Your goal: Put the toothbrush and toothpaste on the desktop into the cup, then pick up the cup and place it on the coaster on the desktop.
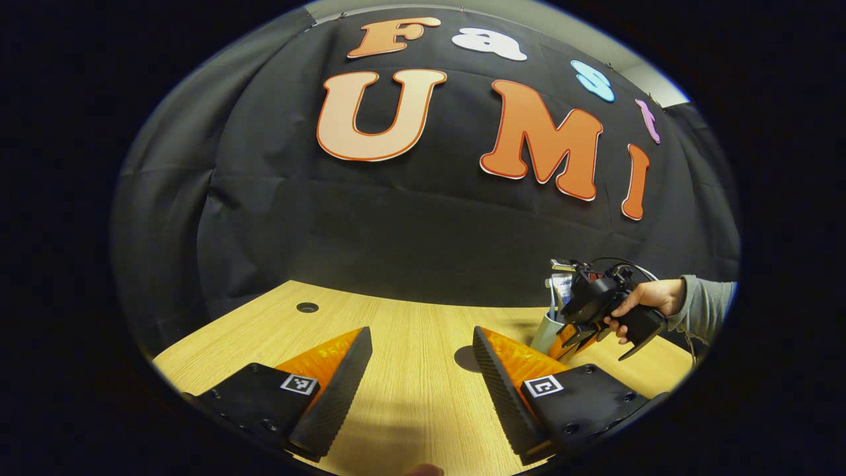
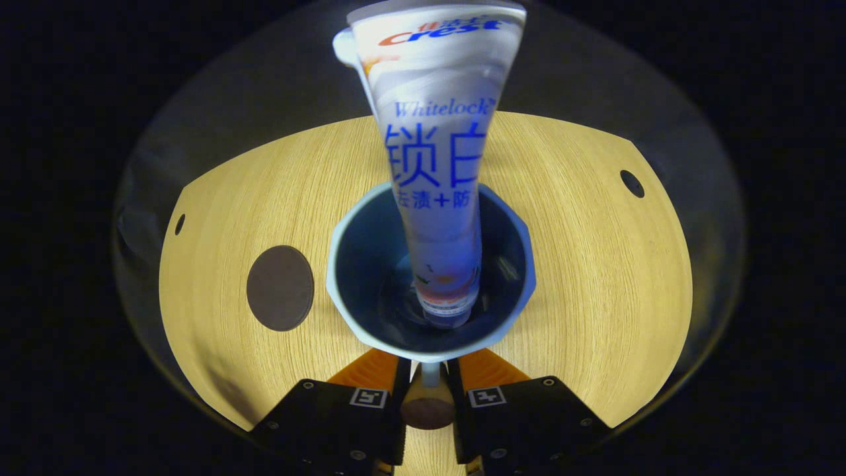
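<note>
In the right gripper view the right gripper [image 2: 426, 383] looks straight down on the pale blue plastic cup [image 2: 344, 291], which stands on the light wood-grain tabletop [image 2: 581, 264]; its fingers [image 2: 400, 390] are drawn close together with the cup's wall at the six o'clock side of the rim pinched between them; the white toothpaste tube with blue print [image 2: 436, 165] stands upright inside the cup, cap end down on the cup floor, its flat crimped end rising toward twelve o'clock; the toothbrush cannot be made out; a dark brown round coaster [image 2: 280, 288] lies flat on the tabletop at nine o'clock of the cup, near it but apart. In the left gripper view the left gripper [image 1: 420, 370] hovers over bare tabletop with its fingers spread wide and nothing between them; at about three o'clock, farther off, a hand in a grey sleeve [image 1: 651, 297] holds the other gripper against the cup.
</note>
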The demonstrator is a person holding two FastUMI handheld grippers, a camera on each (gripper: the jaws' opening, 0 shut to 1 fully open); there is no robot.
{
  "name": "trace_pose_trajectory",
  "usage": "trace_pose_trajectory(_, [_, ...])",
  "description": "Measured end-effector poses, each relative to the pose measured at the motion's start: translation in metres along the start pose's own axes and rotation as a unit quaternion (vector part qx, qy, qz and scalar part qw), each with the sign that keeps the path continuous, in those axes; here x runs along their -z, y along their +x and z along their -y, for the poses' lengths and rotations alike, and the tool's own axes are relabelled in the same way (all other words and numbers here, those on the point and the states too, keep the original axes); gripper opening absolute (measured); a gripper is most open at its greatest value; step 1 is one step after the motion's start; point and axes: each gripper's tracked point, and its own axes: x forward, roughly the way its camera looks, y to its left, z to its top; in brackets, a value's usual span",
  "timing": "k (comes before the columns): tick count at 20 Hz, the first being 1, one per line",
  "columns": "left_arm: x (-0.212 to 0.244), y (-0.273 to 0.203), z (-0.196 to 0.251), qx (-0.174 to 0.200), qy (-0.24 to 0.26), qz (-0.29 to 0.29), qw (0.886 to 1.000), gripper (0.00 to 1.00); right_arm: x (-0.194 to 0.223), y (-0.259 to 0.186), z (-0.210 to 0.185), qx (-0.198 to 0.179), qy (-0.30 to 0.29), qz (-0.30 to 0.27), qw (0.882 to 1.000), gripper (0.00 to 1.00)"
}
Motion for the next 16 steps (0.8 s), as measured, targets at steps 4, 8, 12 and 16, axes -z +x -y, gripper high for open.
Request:
trace_pose_trajectory(4, [-0.003,-0.002,0.002,-0.002,0.002,0.000,1.000,0.98,-0.001,-0.001,-0.004,0.005,-0.029,0.010,1.000,0.28])
trace_pose_trajectory(8, [-0.008,-0.008,0.004,-0.001,0.004,0.009,1.000,1.00,-0.004,0.002,-0.004,-0.006,-0.041,0.022,0.999,0.28])
trace_pose_trajectory(12, [-0.009,-0.012,0.005,-0.002,0.004,0.010,1.000,0.98,-0.012,0.001,-0.006,-0.017,-0.046,0.047,0.998,0.28])
trace_pose_trajectory(16, [-0.010,-0.017,0.008,-0.001,0.017,0.013,1.000,1.00,-0.018,0.000,-0.008,-0.030,-0.068,0.061,0.995,0.28])
